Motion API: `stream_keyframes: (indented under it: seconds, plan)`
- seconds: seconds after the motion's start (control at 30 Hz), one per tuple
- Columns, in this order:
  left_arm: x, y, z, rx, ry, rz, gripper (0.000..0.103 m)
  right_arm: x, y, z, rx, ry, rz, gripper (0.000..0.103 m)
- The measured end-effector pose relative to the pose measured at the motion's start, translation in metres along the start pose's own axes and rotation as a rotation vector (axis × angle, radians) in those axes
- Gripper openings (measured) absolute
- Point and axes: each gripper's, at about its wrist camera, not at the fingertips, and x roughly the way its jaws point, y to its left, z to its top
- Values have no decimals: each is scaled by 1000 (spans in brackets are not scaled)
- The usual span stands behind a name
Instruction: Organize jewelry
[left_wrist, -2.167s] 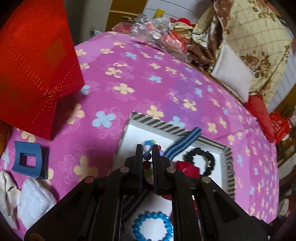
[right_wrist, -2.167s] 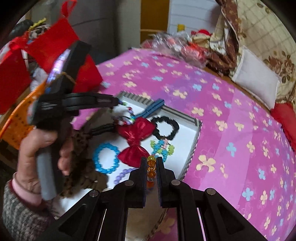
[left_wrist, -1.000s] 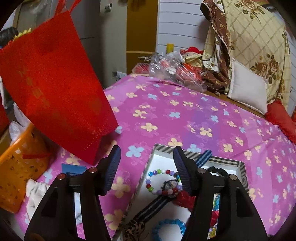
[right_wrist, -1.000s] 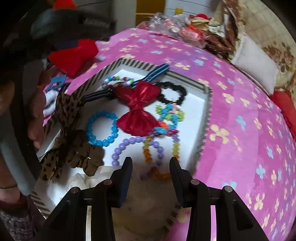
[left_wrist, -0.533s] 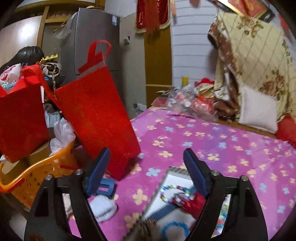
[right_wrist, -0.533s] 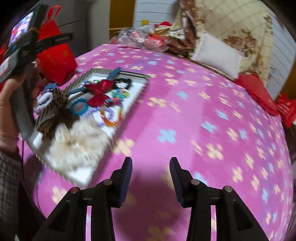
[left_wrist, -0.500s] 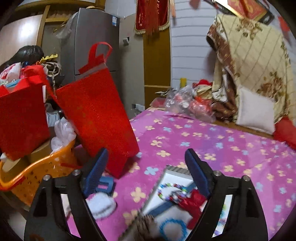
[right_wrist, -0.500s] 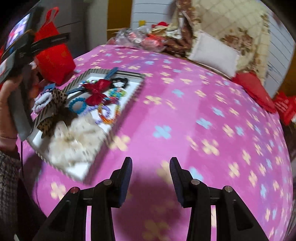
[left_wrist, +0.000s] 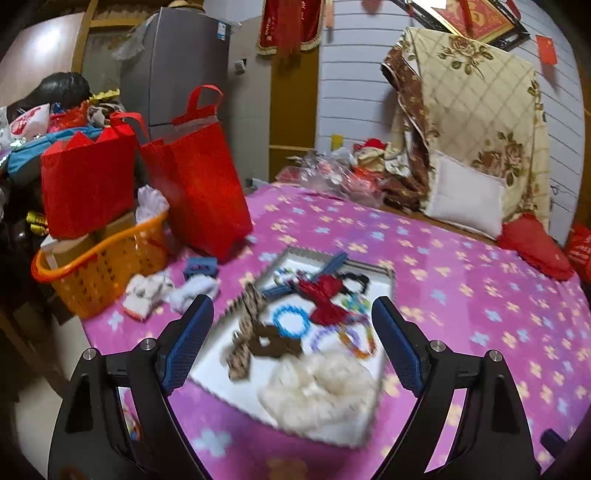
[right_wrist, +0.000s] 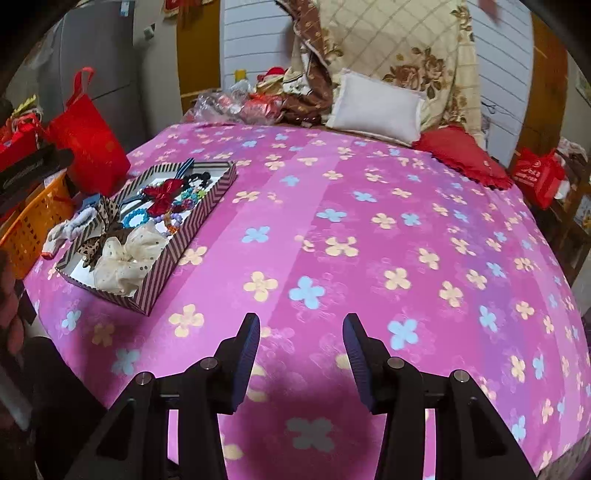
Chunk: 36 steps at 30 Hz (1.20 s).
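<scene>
A striped-rim white tray (right_wrist: 192, 236) lies on the pink flowered bedspread; it also shows blurred in the left wrist view (left_wrist: 218, 373). It holds a red bow (right_wrist: 162, 195), a blue bead bracelet (left_wrist: 291, 325), a cream scrunchie (right_wrist: 125, 258), a leopard bow (left_wrist: 247, 332) and other beaded pieces. My left gripper (left_wrist: 291, 347) is open and empty, raised above the tray's near end. My right gripper (right_wrist: 301, 354) is open and empty, over bare bedspread well right of the tray.
An orange basket (left_wrist: 96, 266) and two red bags (left_wrist: 207, 192) stand left of the bed. A blue hair claw (left_wrist: 201, 267) and white socks (left_wrist: 147, 291) lie beside the tray. A white pillow (right_wrist: 376, 107), a red cushion (right_wrist: 461, 155) and clutter sit at the far edge.
Both grippers released bead bracelets into the tray, opened, and pulled back and up. The right one swung right, away from the tray.
</scene>
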Motion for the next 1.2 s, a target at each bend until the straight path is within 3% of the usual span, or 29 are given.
stream_keyframes:
  seconds: [0.13, 0.3, 0.47, 0.7, 0.8, 1.2]
  plan:
    - [-20, -13, -4, 39, 64, -82, 88, -14, -6, -9, 22, -16, 8, 45]
    - [-53, -17, -17, 100, 49, -67, 88, -32, -7, -20, 36, -30, -7, 45]
    - [-71, -8, -34, 145, 105, -56, 88, -50, -5, -25, 44, -61, -8, 46]
    - [-79, 2, -53, 156, 161, -77, 88, -64, 16, -32, -16, -75, -27, 50]
    - [-79, 5, -58, 147, 176, -85, 88, -66, 27, -35, -48, -78, -41, 56]
    - [-69, 17, -63, 129, 200, -31, 88, -58, 31, -35, -56, -48, -61, 58]
